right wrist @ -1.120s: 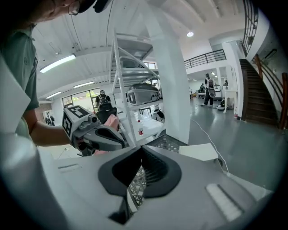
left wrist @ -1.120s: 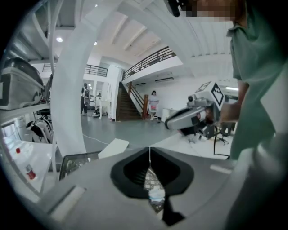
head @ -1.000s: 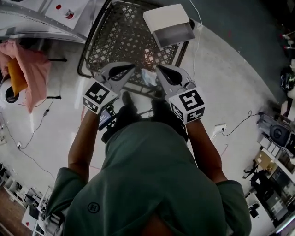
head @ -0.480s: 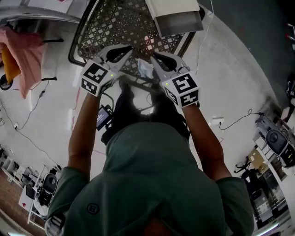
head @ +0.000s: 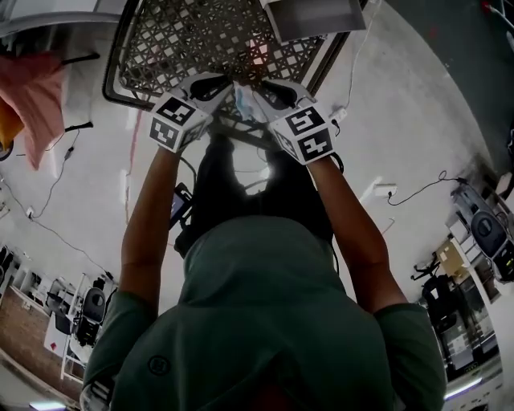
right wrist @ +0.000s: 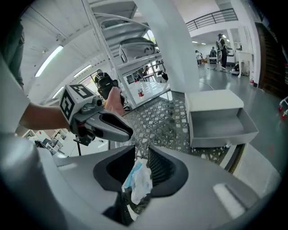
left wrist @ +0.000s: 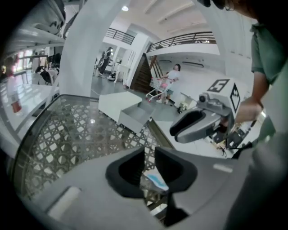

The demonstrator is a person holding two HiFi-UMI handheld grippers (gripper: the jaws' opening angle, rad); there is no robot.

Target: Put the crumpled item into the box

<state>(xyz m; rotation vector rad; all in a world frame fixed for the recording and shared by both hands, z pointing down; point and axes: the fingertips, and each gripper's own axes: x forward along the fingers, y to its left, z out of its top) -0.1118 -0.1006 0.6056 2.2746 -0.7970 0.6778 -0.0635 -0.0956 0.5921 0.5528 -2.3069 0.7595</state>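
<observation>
Left gripper (left wrist: pixel 149 152): jaws were just opening, nothing gripped; crumpled item (left wrist: pixel 156 180) lay just past tips, at near edge of mesh table (head: pixel 173 40). Right gripper (right wrist: pixel 141 152): jaws were just opening, item in gap, not pinched. Item judged light, soft, springy; pinch thick middle. Box (head: pixel 315 14) sat near far-right corner.

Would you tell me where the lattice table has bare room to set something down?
Bare: the lattice table between its left rim and the white box. Crowded: the near edge, where the left gripper and right gripper, jaws just opening, flank the crumpled item, lying between the right one's jaws.
</observation>
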